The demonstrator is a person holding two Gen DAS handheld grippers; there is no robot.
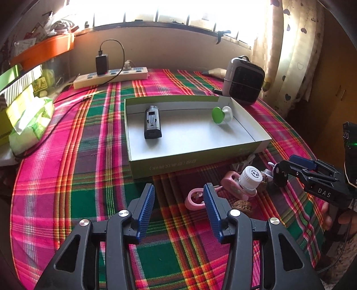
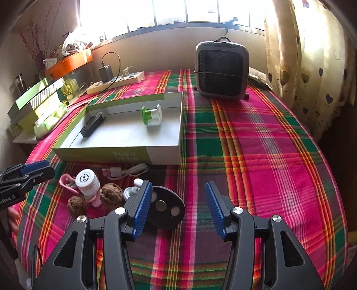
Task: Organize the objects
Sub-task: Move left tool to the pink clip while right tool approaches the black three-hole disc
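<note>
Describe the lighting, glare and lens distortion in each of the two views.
Left wrist view: the window is blown out white, the curtain glows, and the fisheye bows the box edges. Right wrist view: the same backlight glare from the window, the heater front dark, corners vignetted black.

Daylight is pouring in through the barred window (image 1: 178, 13) at the back, blowing it out to white glare in both views. The pink-and-green plaid cloth (image 2: 256, 145) is showing bright and sharp. Fisheye bending is curving the edges, and the corners are falling into dark vignette. The shallow open cardboard box (image 1: 142, 166) is casting soft shadow forward.
</note>
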